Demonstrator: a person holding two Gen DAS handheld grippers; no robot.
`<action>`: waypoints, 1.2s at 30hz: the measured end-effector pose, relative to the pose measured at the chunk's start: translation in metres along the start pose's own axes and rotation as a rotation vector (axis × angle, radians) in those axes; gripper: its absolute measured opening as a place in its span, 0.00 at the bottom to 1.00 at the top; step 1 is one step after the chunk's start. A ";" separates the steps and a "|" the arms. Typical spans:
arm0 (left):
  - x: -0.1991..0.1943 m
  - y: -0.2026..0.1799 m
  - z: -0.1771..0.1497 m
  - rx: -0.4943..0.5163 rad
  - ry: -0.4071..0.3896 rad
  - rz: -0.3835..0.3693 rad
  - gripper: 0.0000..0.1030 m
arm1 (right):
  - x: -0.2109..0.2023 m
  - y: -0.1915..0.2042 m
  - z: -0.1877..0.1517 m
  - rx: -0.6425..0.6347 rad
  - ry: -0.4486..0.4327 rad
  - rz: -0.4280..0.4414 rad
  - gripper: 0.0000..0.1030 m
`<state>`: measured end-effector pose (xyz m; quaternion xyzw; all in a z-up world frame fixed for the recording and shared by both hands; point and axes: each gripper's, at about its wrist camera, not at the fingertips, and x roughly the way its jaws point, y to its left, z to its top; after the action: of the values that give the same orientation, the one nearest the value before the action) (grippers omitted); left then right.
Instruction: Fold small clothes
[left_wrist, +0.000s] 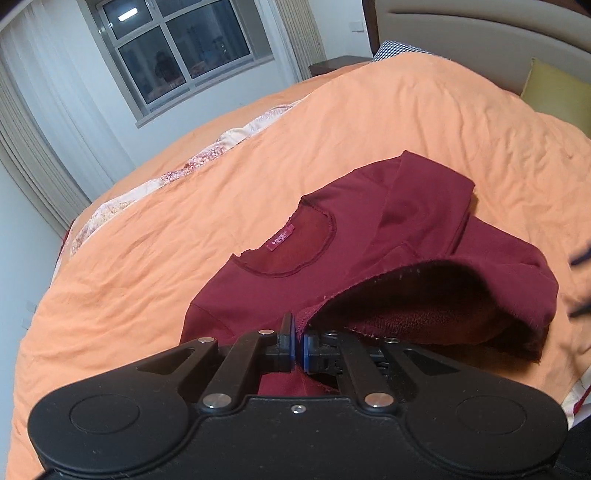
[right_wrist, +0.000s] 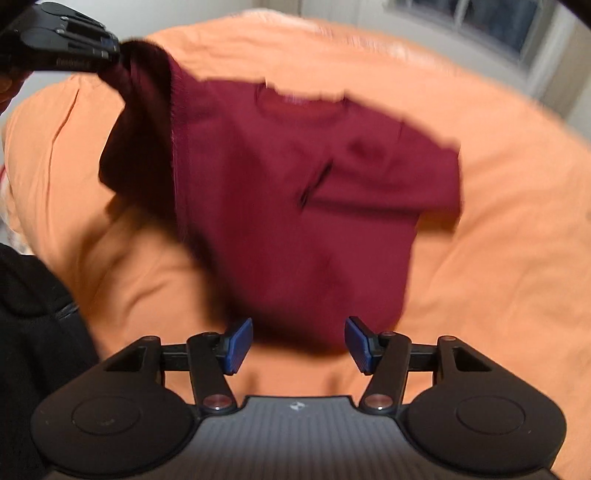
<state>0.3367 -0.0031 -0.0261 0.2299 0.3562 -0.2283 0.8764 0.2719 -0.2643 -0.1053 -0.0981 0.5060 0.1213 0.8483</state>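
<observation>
Orange bedspread (left_wrist: 155, 236) underneath. Left claw (left_wrist: 298, 345) clamped on hem of maroon shirt (left_wrist: 369, 236), lifting one side over; fleecy inside showing just ahead. Right claw (right_wrist: 298, 343) apart, empty, hovering just short of shirt's near edge. Judging fold barely begun, most remaining. Yellow pillow (left_wrist: 554, 92) far beyond, nothing blocking.

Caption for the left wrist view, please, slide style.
Left gripper shut on the hem of a maroon shirt, lifting it off the orange bedspread, neckline label facing up.
</observation>
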 end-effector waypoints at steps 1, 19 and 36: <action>0.001 0.000 0.002 -0.004 0.006 0.003 0.03 | 0.004 -0.001 -0.005 0.026 0.017 0.016 0.57; 0.006 -0.008 0.008 0.004 0.037 0.037 0.04 | 0.031 0.016 -0.007 -0.026 0.015 0.150 0.45; -0.006 -0.005 0.000 -0.013 0.035 0.033 0.04 | 0.000 0.030 -0.007 -0.325 -0.080 0.010 0.09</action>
<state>0.3305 -0.0054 -0.0231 0.2341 0.3690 -0.2075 0.8752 0.2567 -0.2380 -0.1095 -0.2264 0.4462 0.2097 0.8401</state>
